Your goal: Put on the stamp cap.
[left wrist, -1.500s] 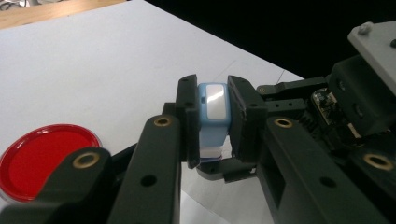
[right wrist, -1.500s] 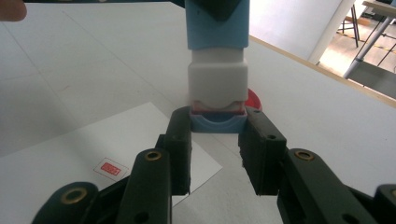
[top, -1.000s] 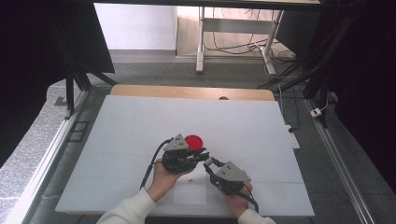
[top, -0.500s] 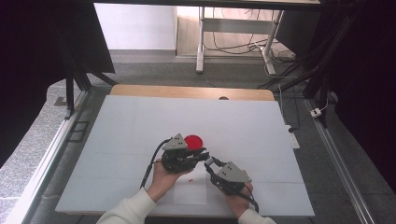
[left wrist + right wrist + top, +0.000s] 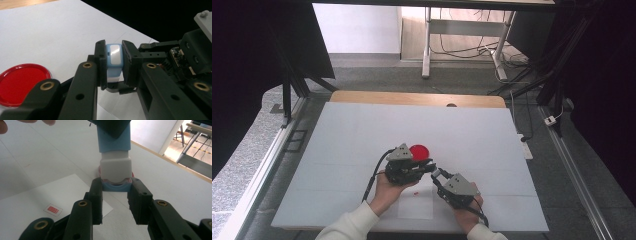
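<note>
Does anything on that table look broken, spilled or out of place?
Nothing looks broken or spilled. The left gripper and the right gripper both clamp one small blue-and-white stamp above the table. A red lid lies flat nearby, and a sheet bears one small red print.

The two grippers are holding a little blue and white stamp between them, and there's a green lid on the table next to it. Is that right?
Not quite: the lid is red, not green, as the left gripper view shows. The rest holds: the left gripper clamps the blue end of the stamp, and the right gripper grips its other end.
</note>
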A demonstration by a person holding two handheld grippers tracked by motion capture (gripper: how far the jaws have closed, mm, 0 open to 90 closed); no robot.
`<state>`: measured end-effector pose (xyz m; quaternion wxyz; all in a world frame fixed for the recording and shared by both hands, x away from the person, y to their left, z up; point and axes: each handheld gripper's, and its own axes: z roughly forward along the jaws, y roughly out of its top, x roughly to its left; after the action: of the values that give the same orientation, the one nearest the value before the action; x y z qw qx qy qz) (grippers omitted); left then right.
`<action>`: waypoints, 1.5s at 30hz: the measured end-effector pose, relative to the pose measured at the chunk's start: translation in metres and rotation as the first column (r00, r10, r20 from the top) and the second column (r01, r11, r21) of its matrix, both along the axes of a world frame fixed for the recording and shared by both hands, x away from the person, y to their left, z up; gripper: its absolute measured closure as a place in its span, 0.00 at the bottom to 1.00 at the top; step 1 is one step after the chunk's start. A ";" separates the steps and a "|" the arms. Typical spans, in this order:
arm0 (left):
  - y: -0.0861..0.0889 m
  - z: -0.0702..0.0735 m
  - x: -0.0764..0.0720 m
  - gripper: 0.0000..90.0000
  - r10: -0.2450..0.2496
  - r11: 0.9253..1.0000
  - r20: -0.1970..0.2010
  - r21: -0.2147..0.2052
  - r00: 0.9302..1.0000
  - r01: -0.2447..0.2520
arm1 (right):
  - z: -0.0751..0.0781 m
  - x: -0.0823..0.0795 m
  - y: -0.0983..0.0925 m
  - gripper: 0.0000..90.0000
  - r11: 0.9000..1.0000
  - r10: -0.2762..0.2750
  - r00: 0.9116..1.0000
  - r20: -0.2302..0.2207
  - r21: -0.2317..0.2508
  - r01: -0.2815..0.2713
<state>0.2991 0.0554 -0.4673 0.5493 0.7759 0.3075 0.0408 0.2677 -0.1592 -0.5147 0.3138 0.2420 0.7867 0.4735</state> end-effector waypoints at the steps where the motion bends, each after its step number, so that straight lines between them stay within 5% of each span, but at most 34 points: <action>1: 0.000 0.000 0.000 0.84 -0.001 1.000 0.000 0.003 1.000 0.001 | 0.000 0.000 0.000 0.73 1.000 0.002 1.000 0.002 -0.006 -0.002; 6: -0.002 -0.003 0.000 0.84 -0.007 1.000 -0.011 0.019 1.000 0.008 | 0.000 -0.001 0.003 0.73 0.999 0.008 1.000 0.009 -0.045 -0.007; 26: -0.001 -0.008 0.003 0.84 -0.012 1.000 -0.033 0.020 0.999 0.012 | -0.002 0.001 0.004 0.72 0.997 0.025 1.000 -0.006 -0.075 -0.025; 37: -0.001 -0.008 0.003 0.84 -0.002 0.999 -0.015 0.040 1.000 0.003 | -0.002 0.005 0.000 0.66 0.997 0.050 0.998 -0.023 -0.050 -0.051; 45: 0.006 -0.005 0.004 0.84 0.014 0.999 -0.006 0.033 1.000 -0.014 | 0.000 0.009 -0.008 0.57 0.997 0.070 0.993 -0.091 -0.031 -0.073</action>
<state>0.3032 0.0616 -0.4727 0.5354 0.7827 0.3139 0.0473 0.2769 -0.1675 -0.5145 0.2650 0.2294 0.8161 0.4595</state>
